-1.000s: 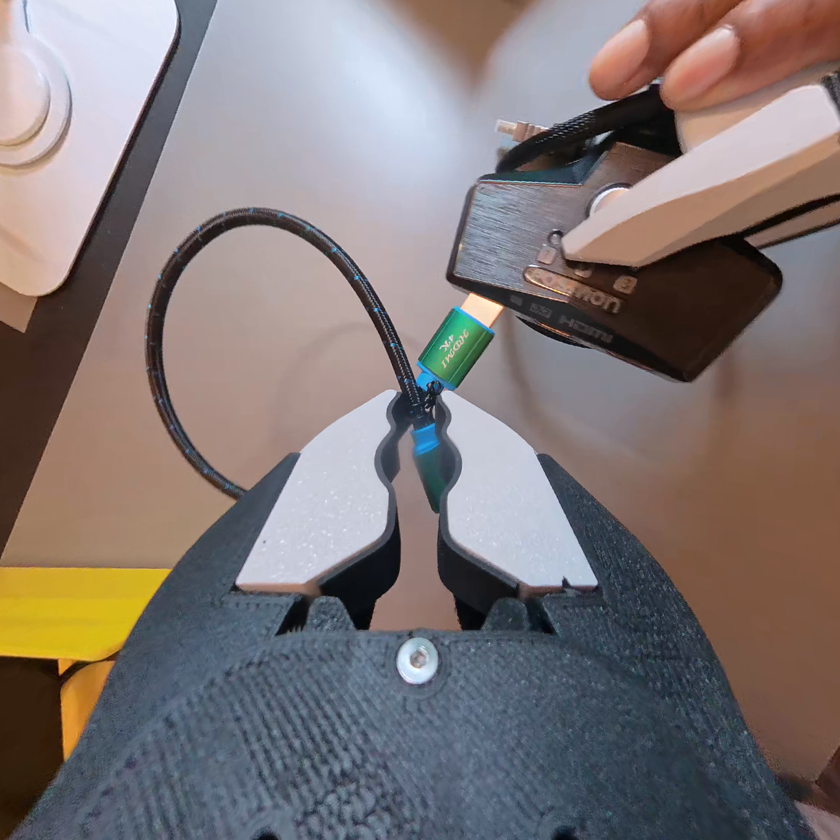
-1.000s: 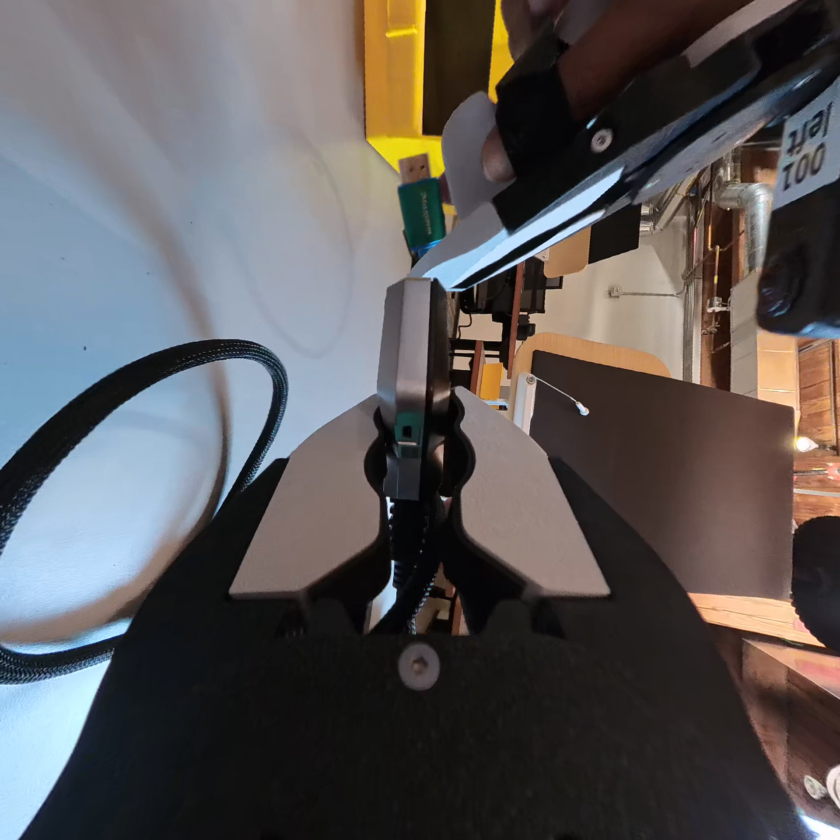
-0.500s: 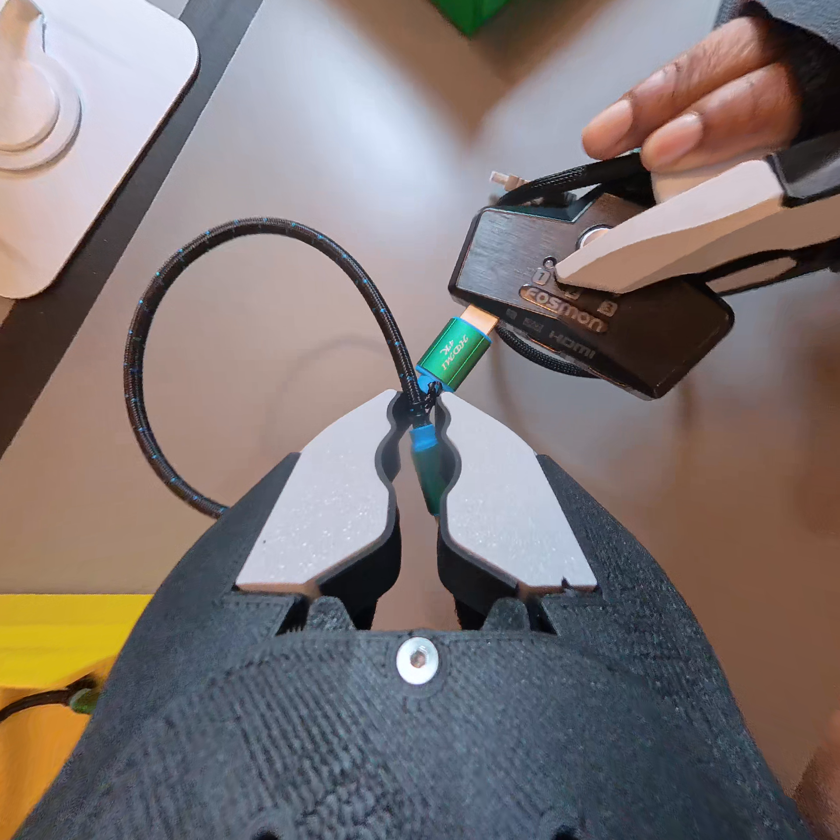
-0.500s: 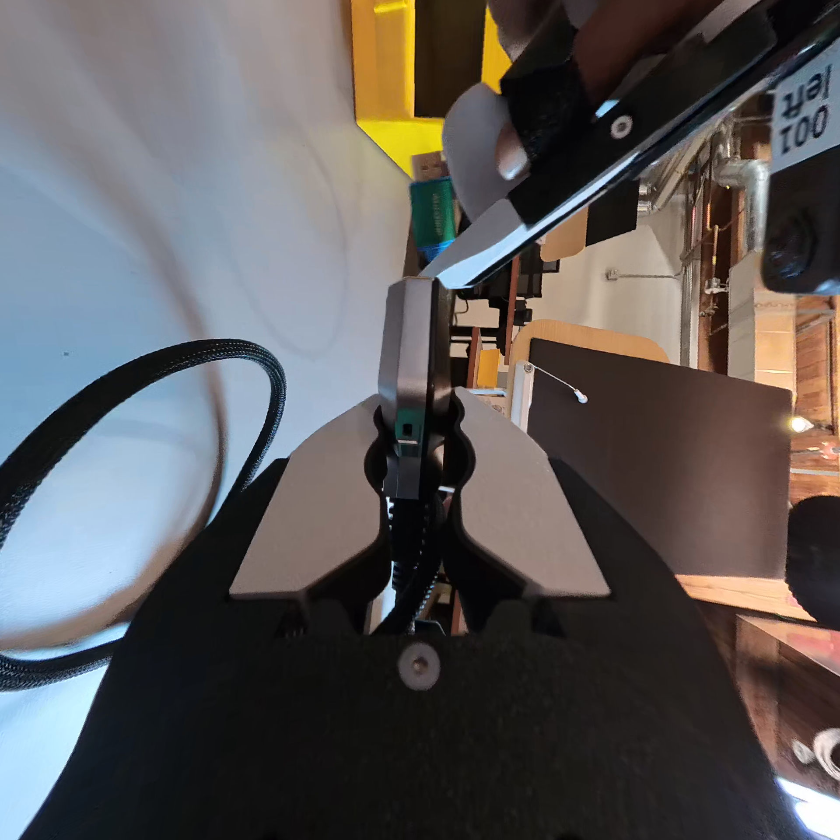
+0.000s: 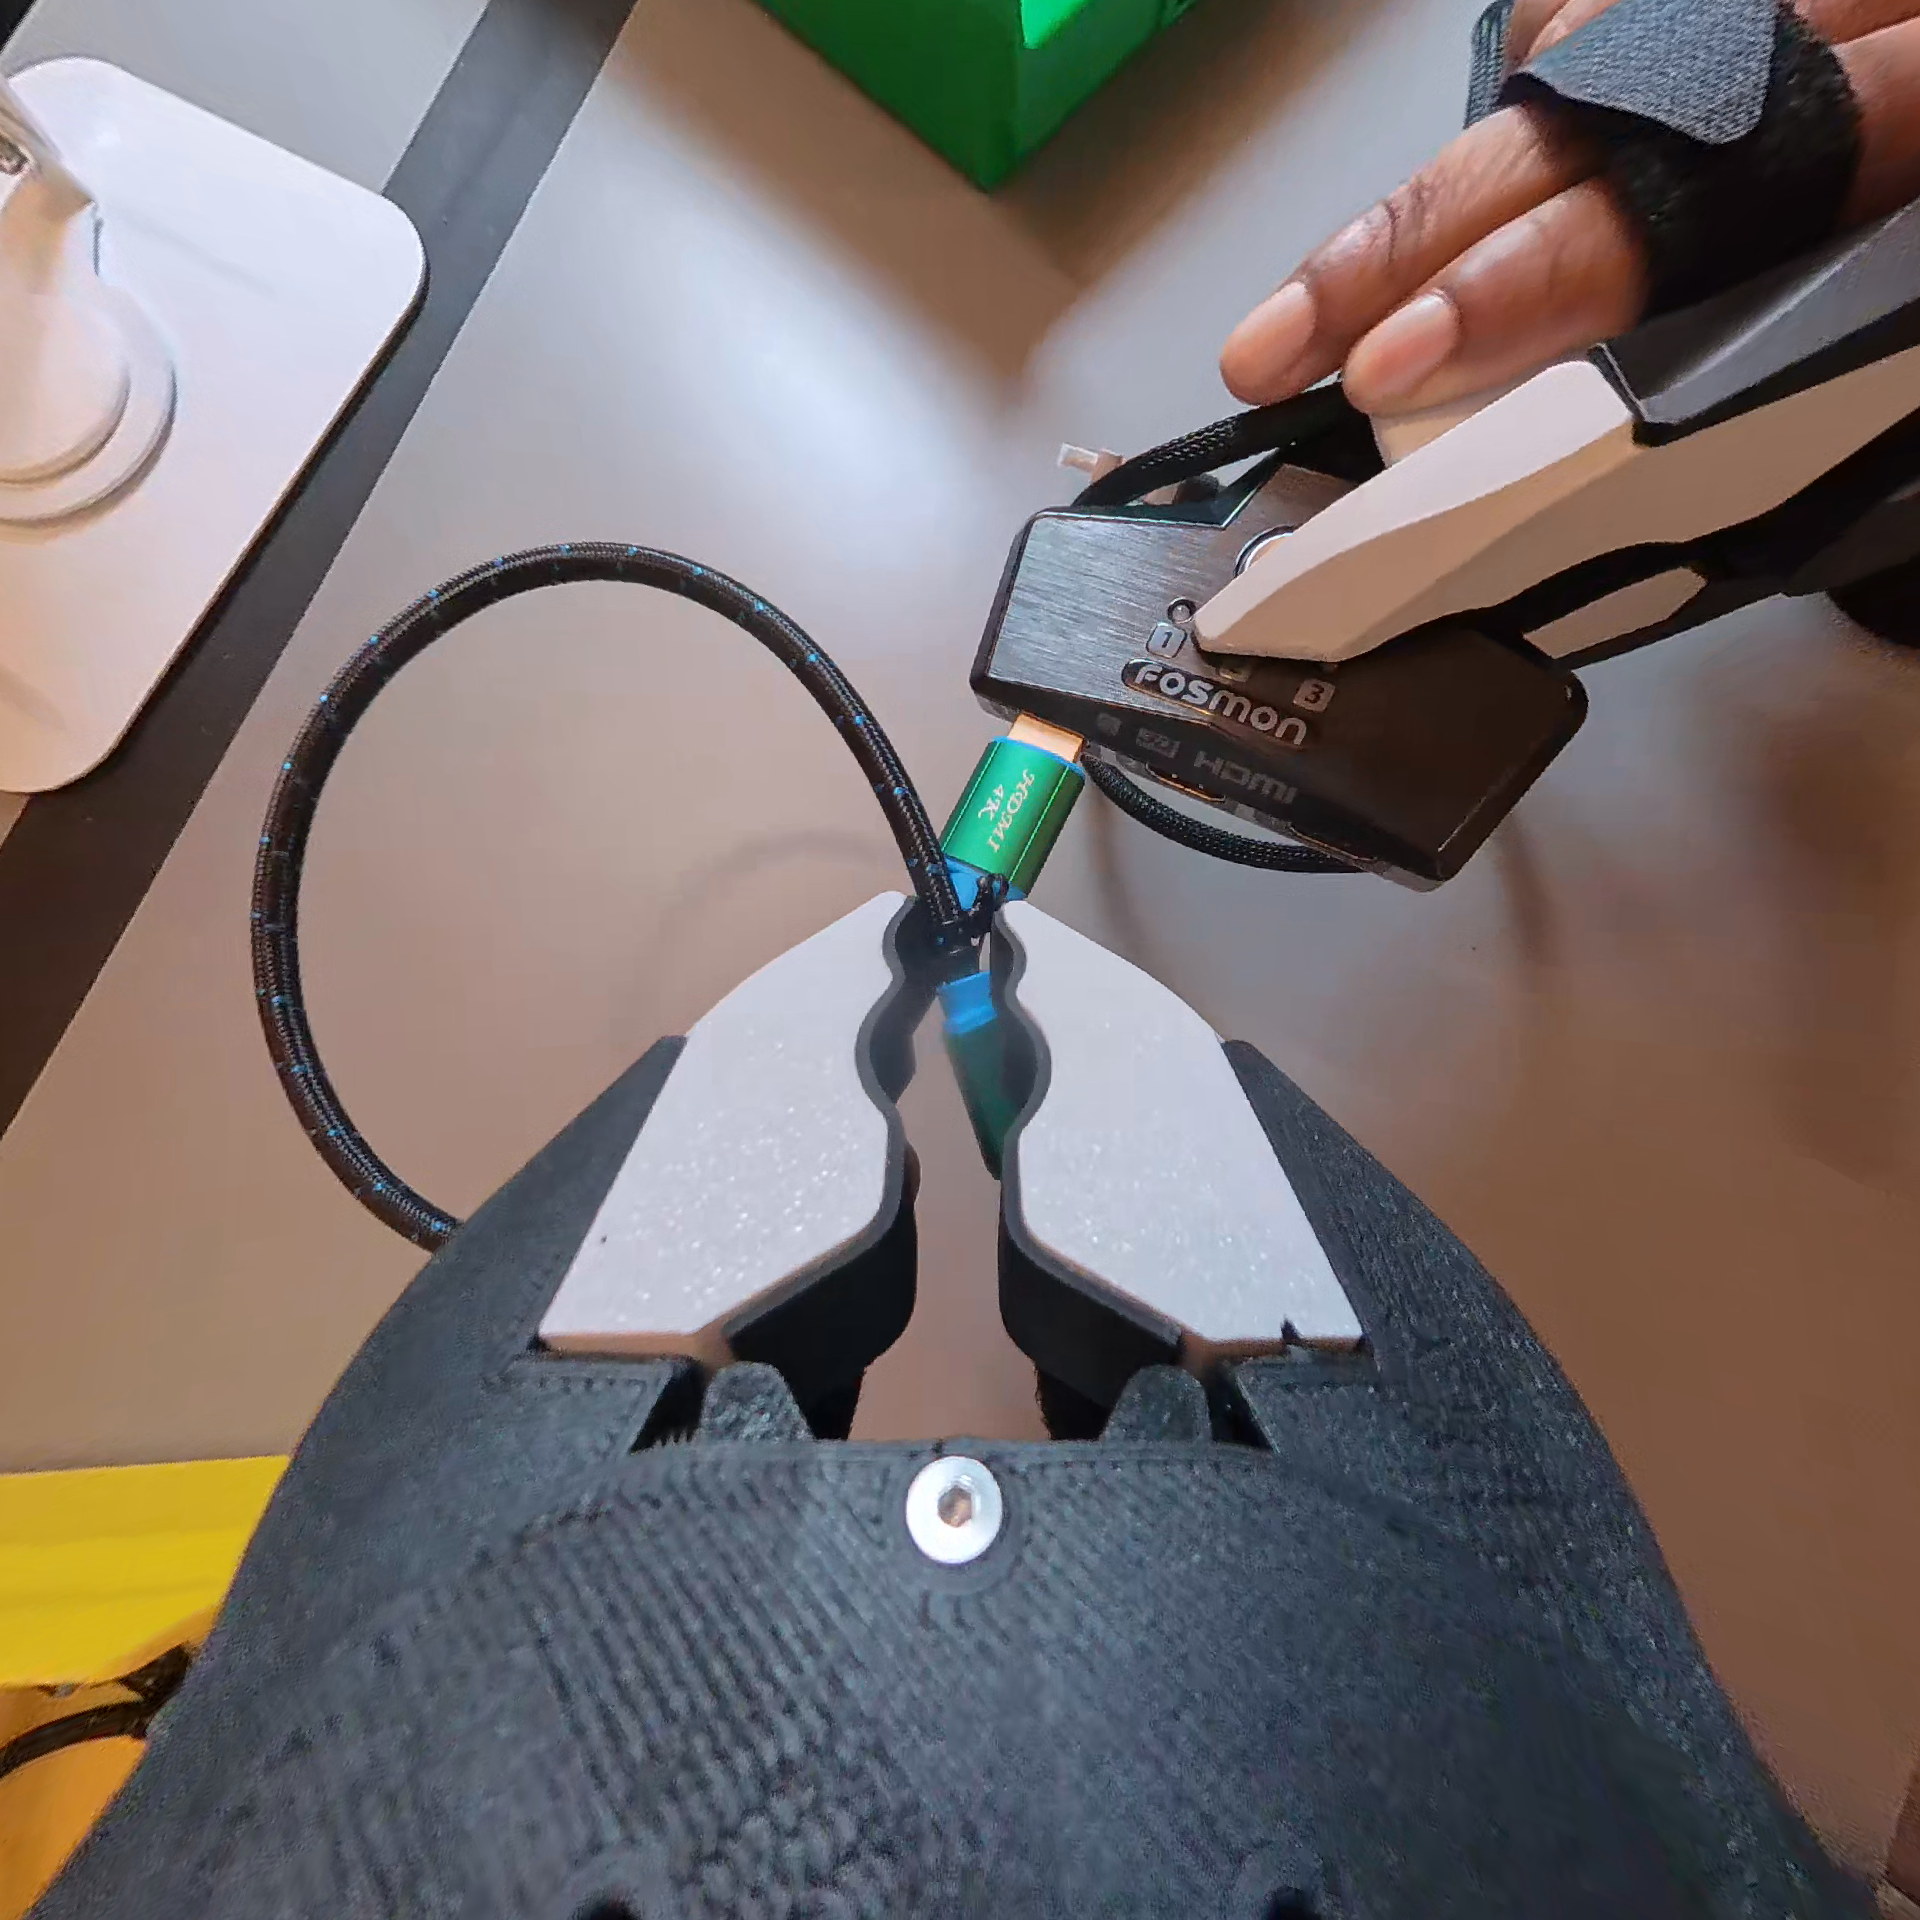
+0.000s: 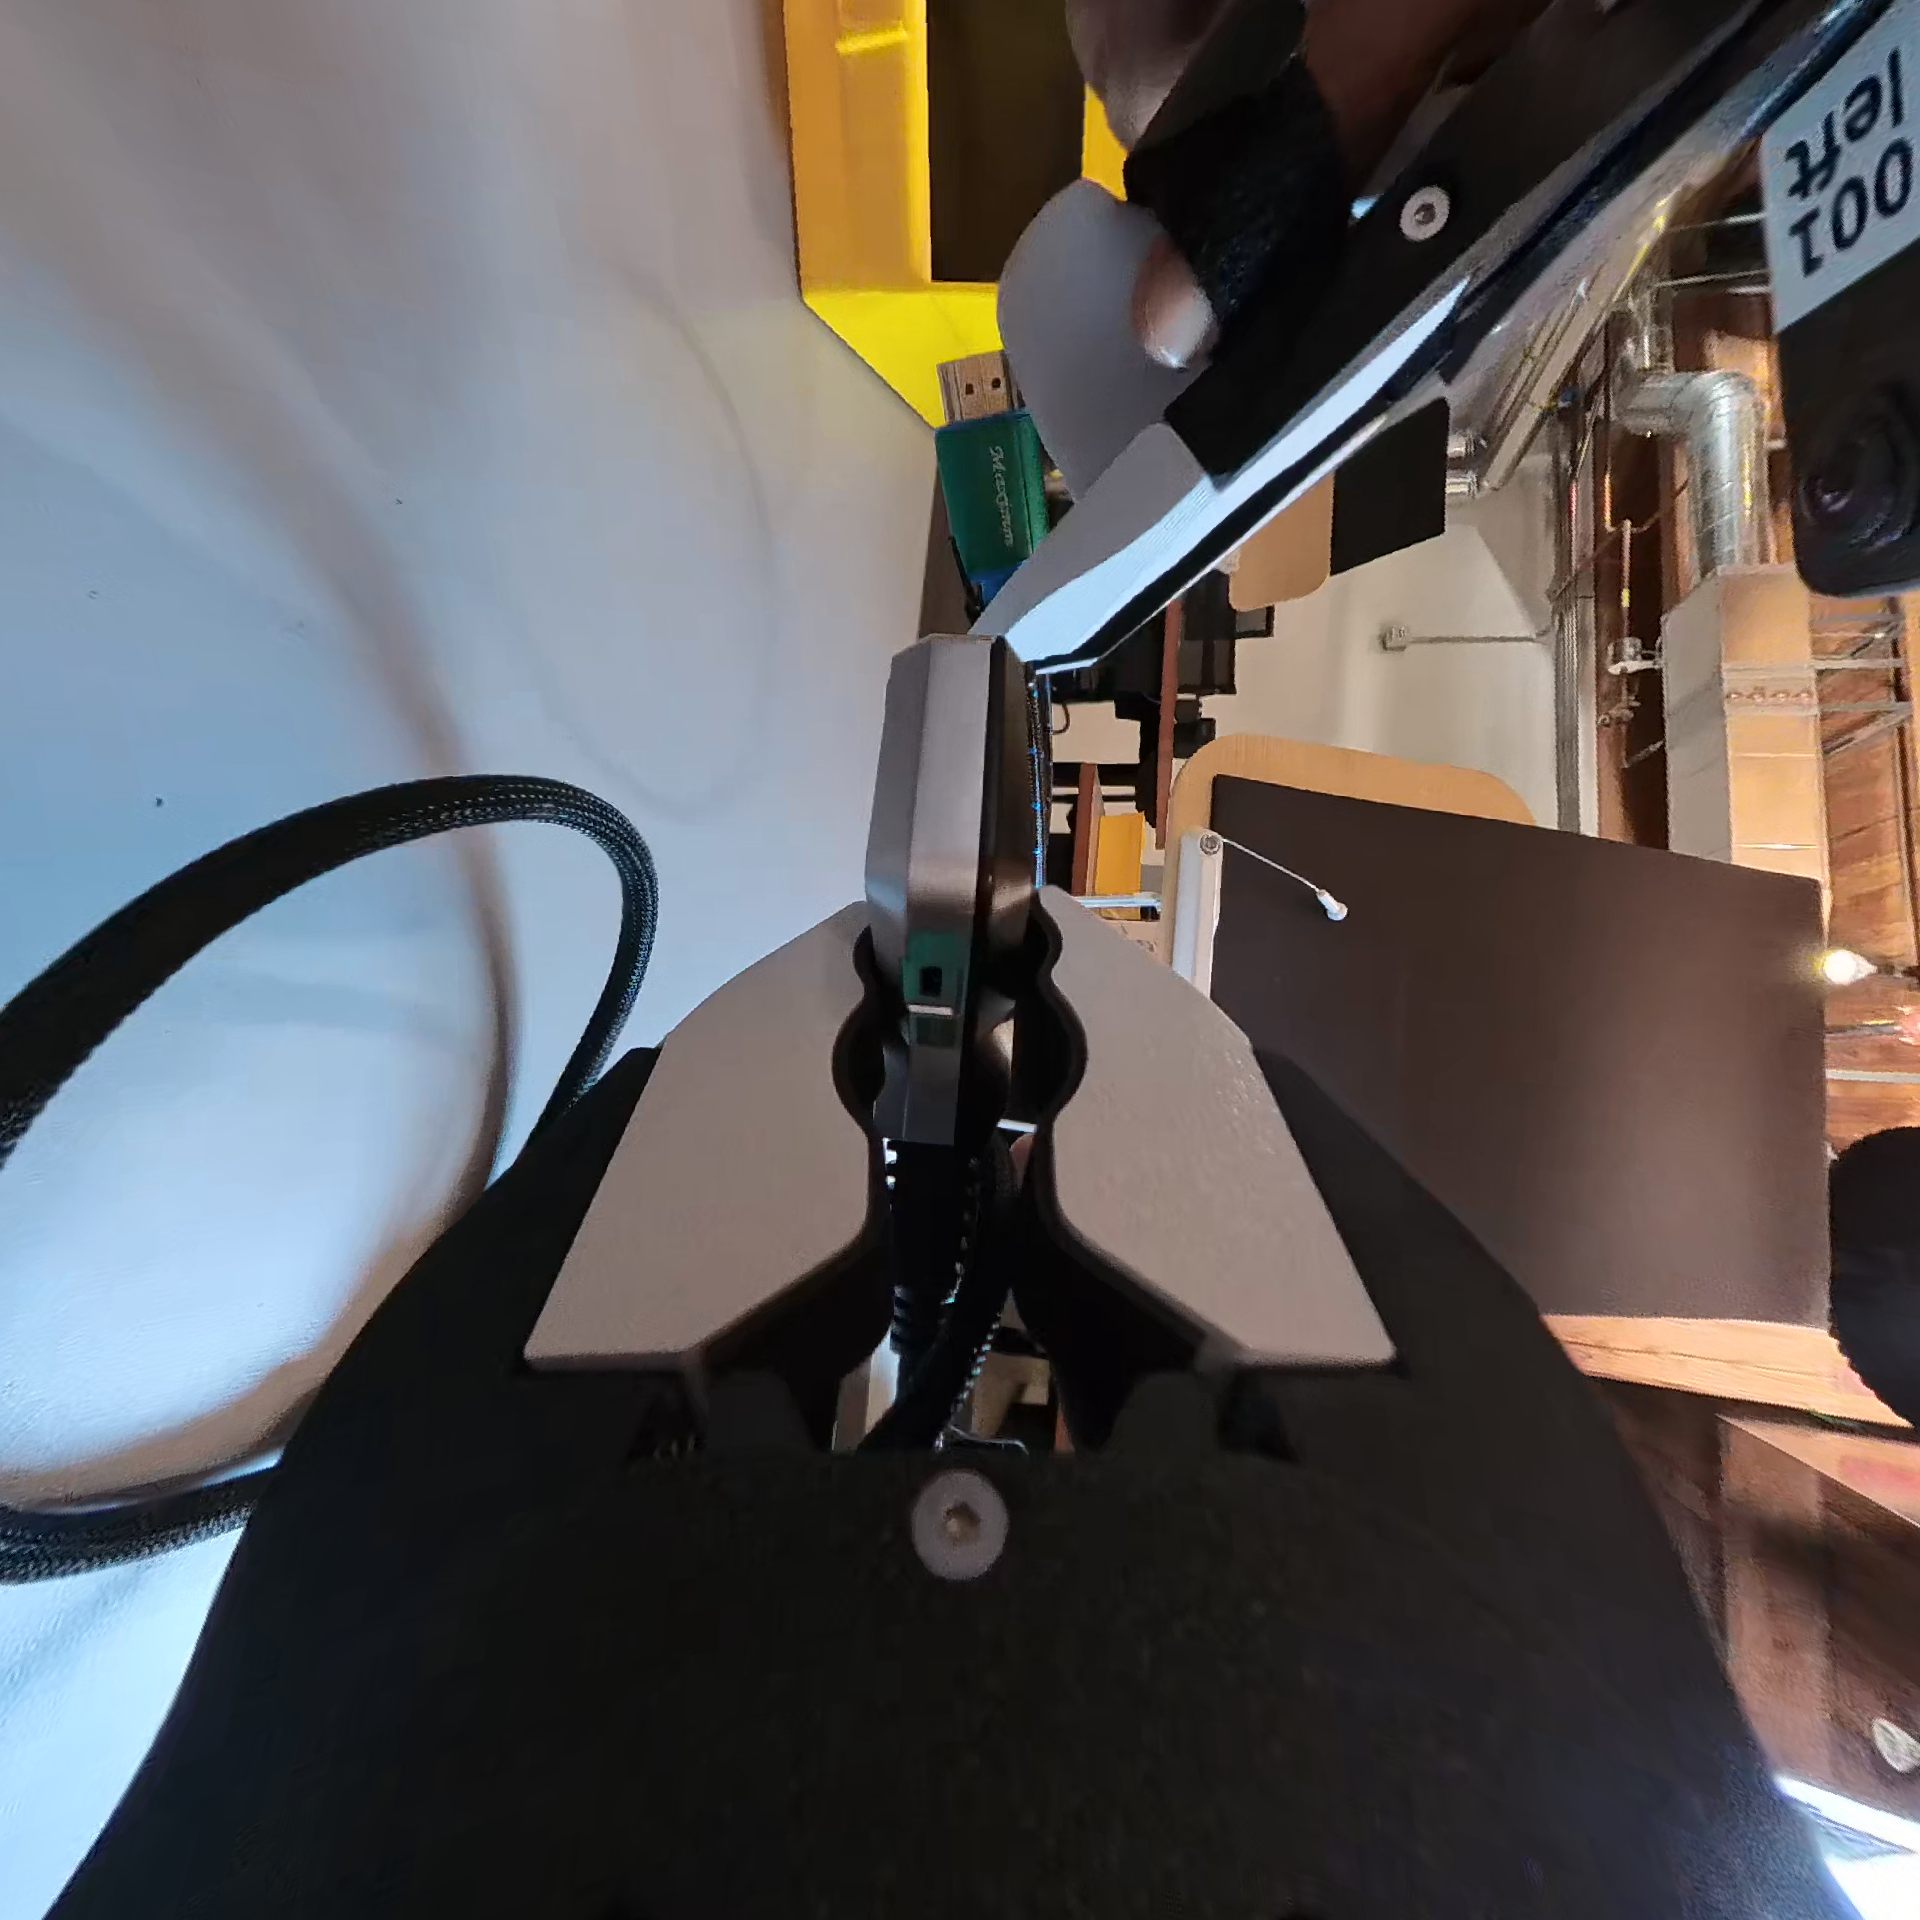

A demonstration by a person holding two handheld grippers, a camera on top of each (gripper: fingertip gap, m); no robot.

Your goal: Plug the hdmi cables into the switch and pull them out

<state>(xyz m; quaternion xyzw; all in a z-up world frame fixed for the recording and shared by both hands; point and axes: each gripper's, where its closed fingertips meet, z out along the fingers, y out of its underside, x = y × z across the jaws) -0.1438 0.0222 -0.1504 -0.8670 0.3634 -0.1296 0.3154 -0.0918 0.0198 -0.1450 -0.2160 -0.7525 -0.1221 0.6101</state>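
Green plug (image 5: pixel 1006 812) at the mouth of the switch (image 5: pixel 1278 694), both tools gripping.

In the left wrist view, the left gripper (image 5: pixel 951 925) has its jaws pressed almost together, pinching the braided cable (image 5: pixel 312 790) just behind the plug at the centre of the frame. The plug's metal tip touches a port on the near edge of the switch, held up and right by the right gripper (image 5: pixel 1242 623). I judge it should be pushed straight along the port, not at an angle, while the switch is kept steady. In the right wrist view, the right gripper has its jaws closed on the end of the switch at the centre. Another green plug (image 6: pixel 992 499) shows above it, beside the left gripper.
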